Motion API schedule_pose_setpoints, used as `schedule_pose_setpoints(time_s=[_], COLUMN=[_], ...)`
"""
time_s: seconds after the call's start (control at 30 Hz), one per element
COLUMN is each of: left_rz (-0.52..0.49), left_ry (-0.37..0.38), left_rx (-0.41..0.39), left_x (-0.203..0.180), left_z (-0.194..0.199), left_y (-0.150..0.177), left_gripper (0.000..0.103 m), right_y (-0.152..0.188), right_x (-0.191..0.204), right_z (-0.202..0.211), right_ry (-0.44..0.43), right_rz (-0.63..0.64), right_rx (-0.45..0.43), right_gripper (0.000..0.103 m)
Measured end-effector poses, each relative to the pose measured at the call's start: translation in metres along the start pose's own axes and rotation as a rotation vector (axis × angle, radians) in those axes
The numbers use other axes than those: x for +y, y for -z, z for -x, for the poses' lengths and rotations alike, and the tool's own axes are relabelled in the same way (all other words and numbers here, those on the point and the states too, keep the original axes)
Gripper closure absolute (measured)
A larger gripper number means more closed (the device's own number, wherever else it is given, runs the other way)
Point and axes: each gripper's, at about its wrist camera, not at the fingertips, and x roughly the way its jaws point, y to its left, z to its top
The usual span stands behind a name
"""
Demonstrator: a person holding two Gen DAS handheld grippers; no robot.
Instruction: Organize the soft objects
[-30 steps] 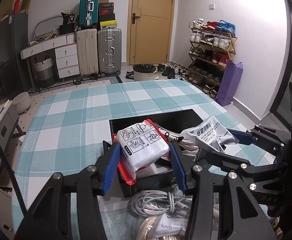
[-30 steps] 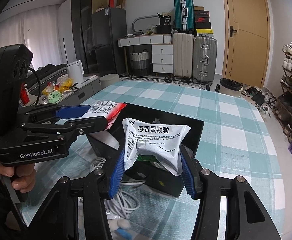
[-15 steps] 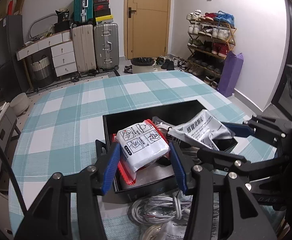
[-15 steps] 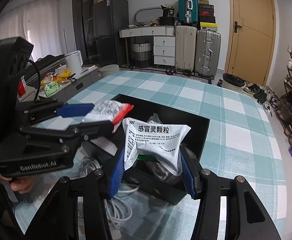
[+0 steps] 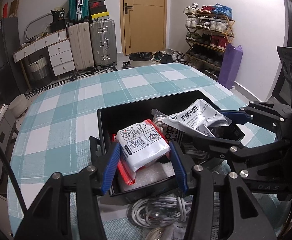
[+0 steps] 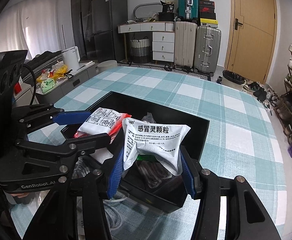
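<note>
My left gripper (image 5: 143,156) is shut on a white packet with red edges (image 5: 141,146), held over the near left part of an open black box (image 5: 137,108) on the checked tablecloth. In the right wrist view the same packet (image 6: 101,120) shows at the left. My right gripper (image 6: 152,160) is shut on a crumpled silver-white medicine pouch with black print (image 6: 156,138), held over the box's (image 6: 204,136) near right side. That pouch (image 5: 196,118) also appears in the left wrist view. Inside the box lie white foam (image 5: 152,178), a dark item and a clear bag.
A coil of white cable (image 5: 158,210) and a printed packet (image 5: 178,230) lie on the cloth in front of the box. Beyond the table stand suitcases (image 5: 93,44), a drawer unit, a shoe rack (image 5: 208,36) and a door. A side counter with a kettle (image 6: 70,58) is at the left.
Both grippers have sunk a little and edged forward over the box, each still holding its packet. The box now shows nearer and more of its inside is visible.
</note>
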Motion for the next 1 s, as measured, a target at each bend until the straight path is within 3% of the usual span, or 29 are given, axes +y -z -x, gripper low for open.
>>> schedule_pose_setpoints(time_s=[0.47,0.53,0.63,0.67,0.83,0.9,1.0], left_rz=[0.008,0.009,0.017,0.020,0.018,0.019,0.032], left_ry=[-0.002,0.001,0.010,0.017,0.034,-0.007,-0.020], left_rx=[0.005,-0.002,0.002,0.003,-0.013,-0.034,-0.061], left_x=[0.002,0.003,0.005,0.006,0.002,0.001,0.005], left_z=[0.001,0.002,0.004,0.005,0.021,0.030,0.042], left_y=[0.002,0.003,0.002,0.001,0.001,0.003,0.006], left_gripper=[0.051,0.051,0.049,0.047,0.024,0.007,0.000], right_y=[0.000,0.000,0.000,0.001,0.007,0.011,0.017], right_x=[-0.004,-0.005,-0.003,-0.002,-0.003,-0.006,-0.010], right_z=[-0.002,-0.001,0.006,0.011,0.024,0.032,0.045], right_ry=[-0.007,-0.015,-0.036,-0.032,-0.007,-0.003,0.002], right_rz=[0.002,0.007,0.015,0.019,0.015,-0.001,-0.040], right_rx=[0.006,0.009,-0.008,-0.023,-0.028,-0.037,-0.056], right_gripper=[0.048,0.044,0.024,0.018,0.011,0.005,0.001])
